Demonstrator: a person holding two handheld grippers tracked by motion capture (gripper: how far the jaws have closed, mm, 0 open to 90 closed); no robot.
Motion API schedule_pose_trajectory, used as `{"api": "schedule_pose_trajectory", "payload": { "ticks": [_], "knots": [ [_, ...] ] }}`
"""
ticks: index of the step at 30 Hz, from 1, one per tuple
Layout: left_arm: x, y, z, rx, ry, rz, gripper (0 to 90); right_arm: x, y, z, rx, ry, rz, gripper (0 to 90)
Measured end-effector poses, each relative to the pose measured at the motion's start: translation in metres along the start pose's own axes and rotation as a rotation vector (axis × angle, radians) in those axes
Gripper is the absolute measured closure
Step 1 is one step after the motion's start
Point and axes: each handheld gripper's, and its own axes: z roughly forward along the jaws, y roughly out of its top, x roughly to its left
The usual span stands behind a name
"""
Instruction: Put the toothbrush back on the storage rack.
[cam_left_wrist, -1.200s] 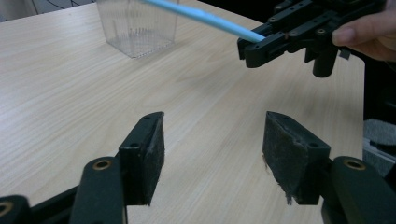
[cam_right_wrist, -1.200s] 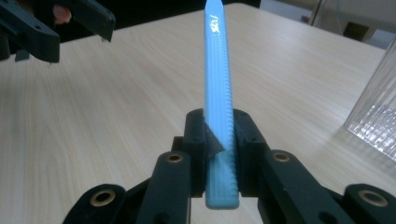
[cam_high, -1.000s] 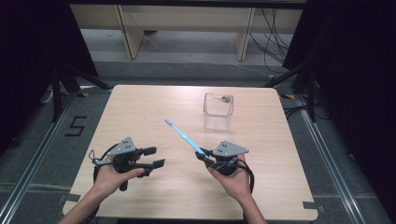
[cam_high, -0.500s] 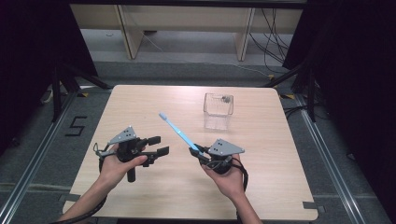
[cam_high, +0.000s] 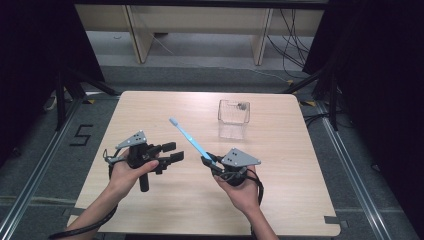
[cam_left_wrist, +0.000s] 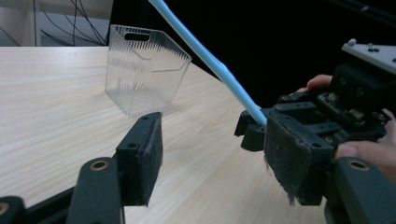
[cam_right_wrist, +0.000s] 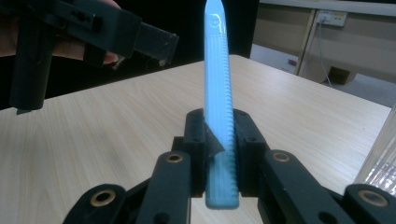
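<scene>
The right gripper (cam_high: 212, 162) is clamped on the lower handle of a blue toothbrush (cam_high: 189, 139), which slants up and away over the bench (cam_high: 300, 200), bristle end high; the left gripper (cam_high: 172, 152) hangs just beside it, jaws spread wide and empty — nothing between the pads. A handover looks likely; to do it well, bring those open jaws square around the mid-handle, clear of the right gripper, and close firmly before any release — the clear box (cam_high: 233, 118) stands well apart, farther back.
</scene>
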Motion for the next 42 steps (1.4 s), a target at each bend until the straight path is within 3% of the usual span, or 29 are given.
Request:
{"api": "schedule_pose_trajectory", "payload": {
  "ticks": [4, 5, 10, 11, 12, 14, 21, 24, 29, 30, 33, 35, 36, 37, 39, 41, 42],
  "knots": [
    [-0.002, 0.005, 0.003, -0.01, -0.016, -0.016, 39.6, 0.002, 0.002, -0.001, 0.0, -0.02, -0.021, 78.7],
    [-0.002, 0.005, 0.004, -0.014, -0.021, -0.021, 40.2, 0.004, 0.002, -0.001, 0.012, -0.01, -0.003, 78.7],
    [-0.002, 0.01, 0.01, -0.024, -0.047, -0.055, 43.0, 0.005, 0.004, 0.001, 0.006, -0.008, -0.006, 78.7],
    [-0.001, 0.011, 0.012, -0.025, -0.049, -0.059, 43.7, 0.005, 0.005, 0.0, 0.005, -0.024, -0.031, 78.6],
    [-0.001, 0.011, 0.013, -0.022, -0.047, -0.062, 44.1, 0.006, 0.005, 0.001, 0.0, -0.029, -0.021, 78.7],
    [0.0, 0.012, 0.016, -0.029, -0.052, -0.078, 45.9, 0.007, 0.006, 0.004, -0.004, -0.006, -0.01, 78.7],
    [0.001, 0.015, 0.025, -0.045, -0.085, -0.114, 57.3, 0.01, 0.008, 0.007, -0.001, -0.022, -0.02, 78.6],
    [0.0, 0.014, 0.028, -0.051, -0.08, -0.115, 64.4, 0.01, 0.007, 0.009, -0.015, -0.049, -0.067, 78.6],
    [0.0, 0.015, 0.031, -0.063, -0.097, -0.119, 73.2, 0.01, 0.006, 0.01, -0.014, -0.044, -0.05, 78.5],
    [-0.001, 0.016, 0.031, -0.06, -0.096, -0.115, 74.4, 0.012, 0.005, 0.01, 0.003, -0.036, -0.017, 78.5],
    [-0.004, 0.017, 0.032, -0.064, -0.113, -0.104, 77.6, 0.012, 0.004, 0.011, 0.019, -0.05, -0.029, 78.5],
    [-0.007, 0.018, 0.033, -0.058, -0.126, -0.091, 79.7, 0.011, 0.004, 0.012, 0.013, -0.077, -0.064, 78.4],
    [-0.008, 0.019, 0.034, -0.057, -0.13, -0.09, 81.2, 0.012, 0.003, 0.014, 0.03, -0.064, -0.043, 78.3],
    [-0.011, 0.019, 0.035, -0.054, -0.143, -0.081, 82.2, 0.012, 0.003, 0.013, 0.039, -0.068, -0.052, 78.3],
    [-0.016, 0.02, 0.037, -0.03, -0.128, -0.014, 83.2, 0.012, 0.002, 0.016, 0.055, -0.052, -0.045, 77.0],
    [-0.022, 0.021, 0.039, -0.001, -0.125, 0.026, 83.5, 0.014, 0.001, 0.019, 0.069, -0.047, -0.016, 73.0],
    [-0.024, 0.021, 0.04, 0.008, -0.12, 0.046, 83.5, 0.011, 0.0, 0.021, 0.066, -0.052, -0.045, 69.5]
  ]
}}
